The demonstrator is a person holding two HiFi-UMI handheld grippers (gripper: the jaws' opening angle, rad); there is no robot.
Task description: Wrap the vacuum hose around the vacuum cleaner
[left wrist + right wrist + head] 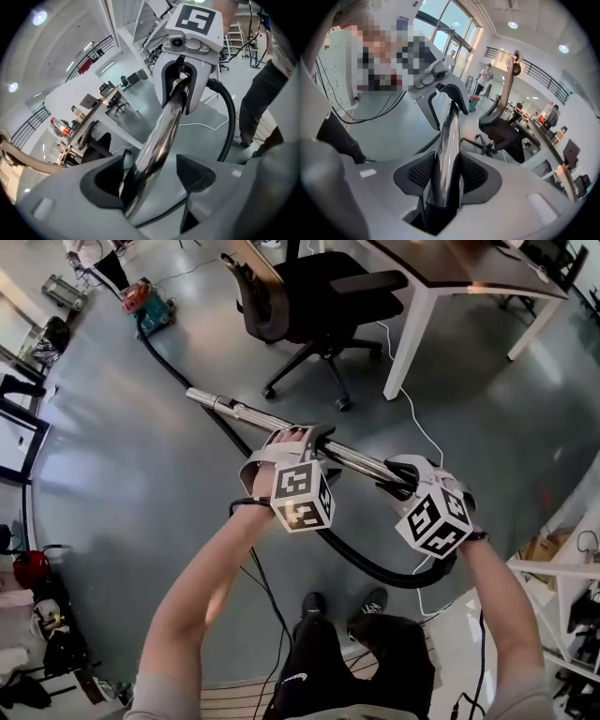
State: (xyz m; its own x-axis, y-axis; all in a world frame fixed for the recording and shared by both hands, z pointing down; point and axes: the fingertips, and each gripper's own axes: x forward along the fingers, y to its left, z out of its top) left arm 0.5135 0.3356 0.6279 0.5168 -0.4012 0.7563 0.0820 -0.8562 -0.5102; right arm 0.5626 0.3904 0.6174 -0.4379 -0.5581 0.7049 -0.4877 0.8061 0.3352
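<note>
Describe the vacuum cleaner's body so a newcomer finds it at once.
Start at the black office chair on the grey floor, at the top of the head view, and look left. There sits the small teal-and-red vacuum cleaner body, the only thing with the thick black hose running out of it.

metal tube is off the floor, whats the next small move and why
Probably close the left gripper first: the metal tube leans on just one of its pads, while the right gripper clamps it. A firm two-handed hold should suit carrying it toward the vacuum cleaner.
</note>
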